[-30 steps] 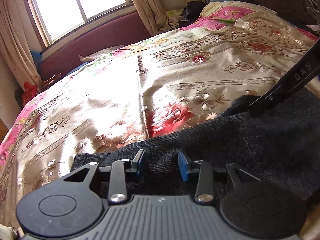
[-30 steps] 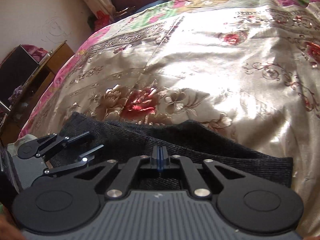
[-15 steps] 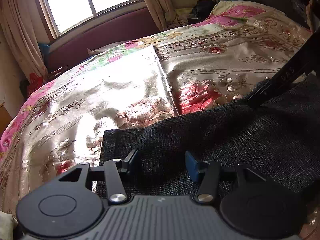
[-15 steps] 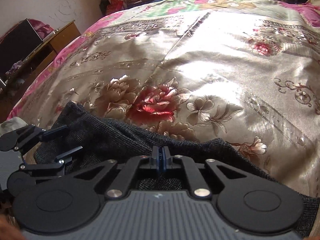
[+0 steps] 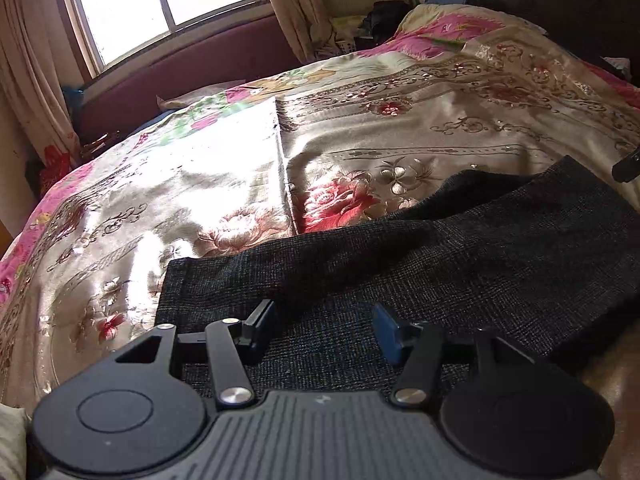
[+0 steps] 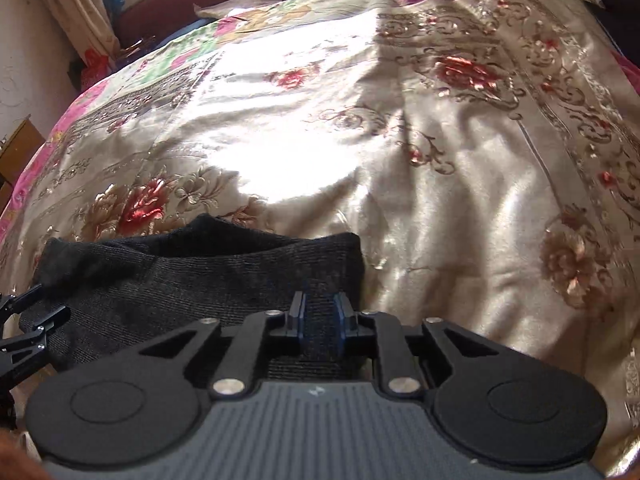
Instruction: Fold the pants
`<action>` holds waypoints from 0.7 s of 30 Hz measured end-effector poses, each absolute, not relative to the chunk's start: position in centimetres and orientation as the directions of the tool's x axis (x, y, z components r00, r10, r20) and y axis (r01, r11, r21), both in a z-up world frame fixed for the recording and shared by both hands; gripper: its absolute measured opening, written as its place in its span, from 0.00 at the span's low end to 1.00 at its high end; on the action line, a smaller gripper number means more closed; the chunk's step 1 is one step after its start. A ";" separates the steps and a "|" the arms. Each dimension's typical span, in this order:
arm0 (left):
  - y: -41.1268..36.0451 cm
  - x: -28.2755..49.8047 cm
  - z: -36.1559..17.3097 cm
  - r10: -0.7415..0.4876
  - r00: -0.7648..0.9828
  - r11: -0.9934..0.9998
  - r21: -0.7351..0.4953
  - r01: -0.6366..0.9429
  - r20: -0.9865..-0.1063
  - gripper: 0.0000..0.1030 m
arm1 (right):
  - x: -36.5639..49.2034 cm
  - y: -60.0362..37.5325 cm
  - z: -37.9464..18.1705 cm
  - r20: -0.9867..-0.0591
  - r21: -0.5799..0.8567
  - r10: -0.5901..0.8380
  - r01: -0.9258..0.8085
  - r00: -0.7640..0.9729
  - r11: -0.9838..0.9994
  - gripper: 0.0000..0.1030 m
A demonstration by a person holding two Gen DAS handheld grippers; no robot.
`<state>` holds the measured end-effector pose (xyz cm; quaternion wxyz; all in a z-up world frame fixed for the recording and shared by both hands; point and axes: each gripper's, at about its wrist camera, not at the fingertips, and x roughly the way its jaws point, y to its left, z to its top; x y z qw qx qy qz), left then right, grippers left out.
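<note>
Dark grey pants (image 5: 460, 248) lie folded in a long band across the near side of the flowered bedspread (image 5: 200, 168). My left gripper (image 5: 322, 316) hovers over their left end; its jaws stand wide and are still opening, pinching nothing. My right gripper (image 6: 320, 308) is at the right end of the pants (image 6: 200, 276). Its jaws are opening from shut, with a strip of dark cloth showing in the narrow gap and not squeezed. The left gripper (image 6: 28, 320) shows at the left edge of the right wrist view. A tip of the right gripper (image 5: 626, 168) shows at the far right of the left wrist view.
The shiny bedspread (image 6: 440, 160) fills the bed beyond the pants. A maroon headboard (image 5: 200, 68) and a curtained window (image 5: 160, 0) stand behind. Wooden furniture (image 6: 16, 148) is beside the bed on the left. Clutter (image 5: 384, 16) sits at the far corner.
The right gripper has slid right to the end of the pants and its shut jaws have parted. The left gripper's jaws have spread wider. The right finger has nearly left the left wrist view.
</note>
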<state>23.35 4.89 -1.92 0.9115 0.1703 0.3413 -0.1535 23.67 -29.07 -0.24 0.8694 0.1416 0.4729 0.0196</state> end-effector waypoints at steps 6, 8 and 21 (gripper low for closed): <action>2.0 22.3 -2.9 -0.221 0.664 0.873 0.158 0.462 -0.714 0.67 | 22.8 -30.2 -3.6 -0.820 0.384 0.253 0.166 0.513 0.908 0.25; 1.4 21.9 -3.1 -0.224 0.660 0.862 0.170 0.477 -0.717 0.67 | 22.7 -29.9 -3.8 -0.810 0.414 0.281 0.163 0.515 0.895 0.26; 1.1 21.6 -3.4 -0.279 0.637 0.845 0.131 0.518 -0.718 0.67 | 23.0 -29.5 -3.5 -0.784 0.504 0.349 0.197 0.513 0.841 0.14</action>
